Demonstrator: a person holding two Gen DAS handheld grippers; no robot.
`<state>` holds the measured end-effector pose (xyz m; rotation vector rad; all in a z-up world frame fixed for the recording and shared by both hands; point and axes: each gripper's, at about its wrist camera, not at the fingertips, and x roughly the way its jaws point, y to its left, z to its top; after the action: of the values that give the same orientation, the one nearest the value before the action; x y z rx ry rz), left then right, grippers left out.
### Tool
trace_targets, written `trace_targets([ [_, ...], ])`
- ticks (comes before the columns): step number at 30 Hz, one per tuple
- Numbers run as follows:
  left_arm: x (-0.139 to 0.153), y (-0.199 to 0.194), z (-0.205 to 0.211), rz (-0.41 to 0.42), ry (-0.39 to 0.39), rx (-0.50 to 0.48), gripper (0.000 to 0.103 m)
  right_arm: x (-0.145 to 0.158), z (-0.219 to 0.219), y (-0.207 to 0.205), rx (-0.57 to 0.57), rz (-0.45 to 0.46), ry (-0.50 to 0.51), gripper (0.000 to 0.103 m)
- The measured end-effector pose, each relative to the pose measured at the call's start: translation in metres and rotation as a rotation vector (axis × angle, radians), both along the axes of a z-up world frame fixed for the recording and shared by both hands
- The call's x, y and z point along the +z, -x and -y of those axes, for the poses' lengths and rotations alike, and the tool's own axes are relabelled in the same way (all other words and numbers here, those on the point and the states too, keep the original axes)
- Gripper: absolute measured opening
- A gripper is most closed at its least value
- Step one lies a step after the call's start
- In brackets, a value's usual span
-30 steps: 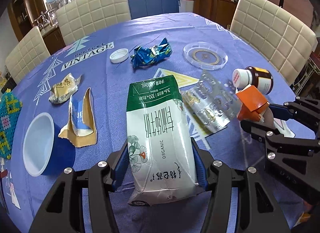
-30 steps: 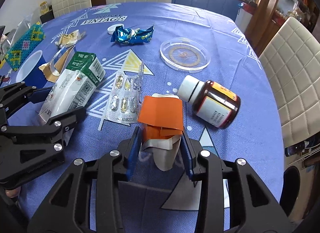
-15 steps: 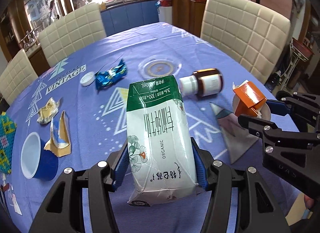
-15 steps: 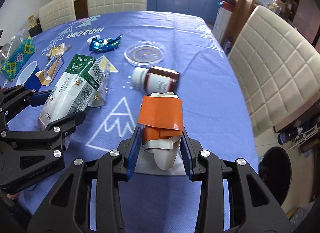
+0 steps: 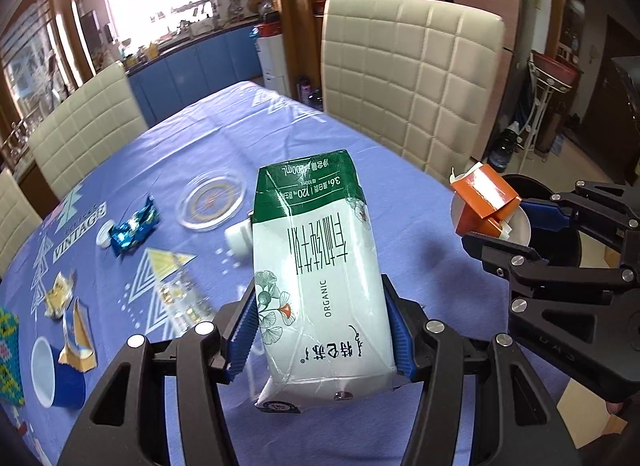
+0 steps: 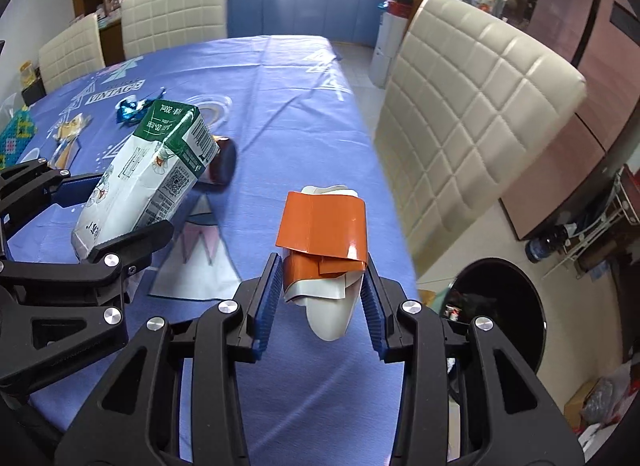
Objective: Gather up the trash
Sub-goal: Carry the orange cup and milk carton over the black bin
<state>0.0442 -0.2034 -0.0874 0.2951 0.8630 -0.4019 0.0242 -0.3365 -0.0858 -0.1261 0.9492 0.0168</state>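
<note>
My left gripper (image 5: pixel 322 330) is shut on a green and white milk carton (image 5: pixel 316 278) and holds it above the blue tablecloth; the carton also shows in the right wrist view (image 6: pixel 148 177). My right gripper (image 6: pixel 320 298) is shut on a crumpled orange paper cup (image 6: pixel 324 242), held near the table's right edge; the cup also shows in the left wrist view (image 5: pixel 484 201). A black round trash bin (image 6: pixel 500 306) stands on the floor to the right, below the table edge.
On the table lie a blue foil wrapper (image 5: pixel 134 225), a clear plastic lid (image 5: pixel 211 205), a white bottle cap (image 5: pixel 105 234), a blister pack (image 5: pixel 184 298), torn wrappers (image 5: pixel 76 338), a blue cup (image 5: pixel 52 374) and a brown pill bottle (image 6: pixel 220 161). A cream chair (image 6: pixel 472 121) stands beside the bin.
Both grippers have lifted and swung to the right with their loads, away from the table's middle. The bin has come closer in the right wrist view.
</note>
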Motion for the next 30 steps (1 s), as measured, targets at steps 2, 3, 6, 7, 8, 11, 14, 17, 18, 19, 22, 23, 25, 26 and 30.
trace_targets([
  [2, 0.002, 0.002, 0.012, 0.006, -0.002, -0.022, 0.054, 0.002, 0.011, 0.002, -0.021, 0.005, 0.003, 0.041],
  [3, 0.003, 0.002, 0.019, 0.009, -0.003, -0.034, 0.055, 0.003, 0.018, 0.003, -0.032, 0.009, 0.006, 0.041],
  [6, 0.006, 0.002, 0.037, 0.019, -0.004, -0.067, 0.055, 0.007, 0.035, 0.005, -0.061, 0.018, 0.016, 0.041],
  [7, 0.008, 0.003, 0.043, 0.023, -0.003, -0.078, 0.055, 0.008, 0.041, 0.005, -0.071, 0.021, 0.017, 0.041],
  [8, 0.009, 0.003, 0.048, 0.026, -0.004, -0.087, 0.055, 0.009, 0.045, 0.006, -0.079, 0.024, 0.018, 0.041],
  [11, 0.012, 0.003, 0.068, 0.036, -0.002, -0.117, 0.055, 0.013, 0.062, 0.011, -0.107, 0.038, 0.023, 0.042],
  [14, 0.016, 0.006, 0.083, 0.046, -0.001, -0.143, 0.055, 0.017, 0.08, 0.016, -0.138, 0.054, 0.026, 0.042],
  [17, 0.019, 0.009, 0.099, 0.054, -0.001, -0.172, 0.055, 0.02, 0.098, 0.022, -0.172, 0.065, 0.03, 0.042],
  [18, 0.02, 0.01, 0.105, 0.057, 0.0, -0.182, 0.055, 0.021, 0.102, 0.024, -0.181, 0.068, 0.031, 0.043],
  [19, 0.021, 0.01, 0.11, 0.059, 0.001, -0.192, 0.055, 0.022, 0.107, 0.026, -0.193, 0.071, 0.029, 0.043],
  [22, 0.023, 0.012, 0.124, 0.062, 0.006, -0.212, 0.055, 0.025, 0.12, 0.031, -0.219, 0.075, 0.036, 0.043],
  [23, 0.025, 0.013, 0.13, 0.064, 0.009, -0.22, 0.055, 0.026, 0.125, 0.033, -0.229, 0.078, 0.038, 0.044],
  [25, 0.026, 0.015, 0.138, 0.07, 0.014, -0.237, 0.055, 0.029, 0.133, 0.037, -0.243, 0.084, 0.042, 0.044],
  [26, 0.027, 0.016, 0.144, 0.074, 0.016, -0.248, 0.055, 0.03, 0.137, 0.04, -0.251, 0.088, 0.044, 0.044],
  [30, 0.031, 0.018, 0.162, 0.08, 0.028, -0.276, 0.055, 0.034, 0.152, 0.047, -0.285, 0.096, 0.051, 0.044],
])
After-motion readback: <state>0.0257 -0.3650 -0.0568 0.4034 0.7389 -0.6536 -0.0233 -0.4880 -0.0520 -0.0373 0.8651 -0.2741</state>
